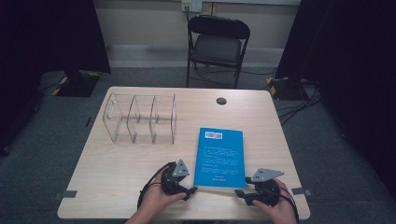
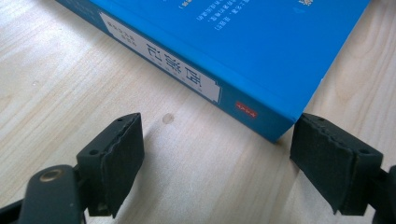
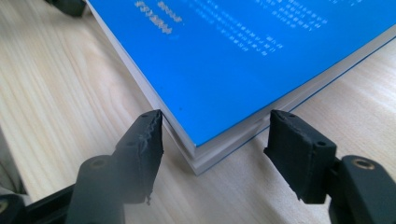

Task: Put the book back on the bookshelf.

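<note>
I have the book (image 1: 219, 157) lying flat on the worktop (image 1: 116, 168), blue back cover up, barcode end away from me, near my edge and right of the middle, because that is where both hands can reach its near corners. My left tool (image 1: 192, 190) sits low at the near left corner; in the left gripper view its jaws stand spread, one pad (image 2: 119, 158) out on bare wood and the other just past the corner by the spine, pressing nothing, so that side is only lined up. My right tool (image 1: 239, 192) comes at the near right corner with the jaws spread to either side of it; in the right gripper view the pads (image 3: 299, 154) flank the corner where the page block shows white, the left one very close to the edge and the right one a little off, and I judge neither is yet pinching. I come at corners because a flat book gives no other edge to bite. The clear organizer (image 1: 141, 118) stands upright farther back to the left, well apart from the book, its slots open upward, which I take as the place the book should go, standing on edge
</note>
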`<state>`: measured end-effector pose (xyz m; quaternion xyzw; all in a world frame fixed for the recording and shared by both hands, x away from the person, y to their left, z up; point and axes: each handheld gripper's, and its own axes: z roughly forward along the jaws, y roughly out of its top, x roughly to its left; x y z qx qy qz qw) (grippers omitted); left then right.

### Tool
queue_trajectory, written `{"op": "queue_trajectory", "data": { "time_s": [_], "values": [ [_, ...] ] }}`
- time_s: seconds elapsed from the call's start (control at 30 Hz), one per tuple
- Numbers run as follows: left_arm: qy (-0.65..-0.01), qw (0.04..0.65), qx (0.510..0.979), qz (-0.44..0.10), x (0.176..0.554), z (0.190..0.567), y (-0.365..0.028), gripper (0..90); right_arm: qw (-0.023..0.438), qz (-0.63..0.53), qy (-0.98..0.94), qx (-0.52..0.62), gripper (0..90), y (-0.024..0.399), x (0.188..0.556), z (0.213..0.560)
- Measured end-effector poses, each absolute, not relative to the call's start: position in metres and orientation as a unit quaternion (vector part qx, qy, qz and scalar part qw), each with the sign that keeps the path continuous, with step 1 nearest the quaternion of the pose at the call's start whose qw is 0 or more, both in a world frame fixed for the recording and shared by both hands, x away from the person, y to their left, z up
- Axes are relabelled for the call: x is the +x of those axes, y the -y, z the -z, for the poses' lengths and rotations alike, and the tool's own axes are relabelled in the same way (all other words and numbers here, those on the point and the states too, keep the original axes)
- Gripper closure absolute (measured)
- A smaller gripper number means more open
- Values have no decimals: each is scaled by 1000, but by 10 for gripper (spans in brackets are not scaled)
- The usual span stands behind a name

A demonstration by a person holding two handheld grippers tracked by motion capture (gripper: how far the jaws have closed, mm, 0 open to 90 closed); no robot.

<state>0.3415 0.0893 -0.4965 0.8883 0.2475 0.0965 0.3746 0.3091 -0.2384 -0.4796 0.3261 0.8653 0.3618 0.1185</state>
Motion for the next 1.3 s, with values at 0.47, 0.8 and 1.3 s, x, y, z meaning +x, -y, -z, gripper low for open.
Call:
{"op": "queue_trajectory", "data": {
  "time_s": [0.47,0.8,1.3],
  "values": [
    [-249,370,890,-98,342,496,-89,154,135,-355,-865,327,405,236,308,478],
    [-250,367,891,-96,343,496,-88,148,145,-378,-853,329,435,240,307,472],
    [-249,367,891,-98,343,496,-87,131,170,-359,-859,323,415,235,305,473]
  ]
}}
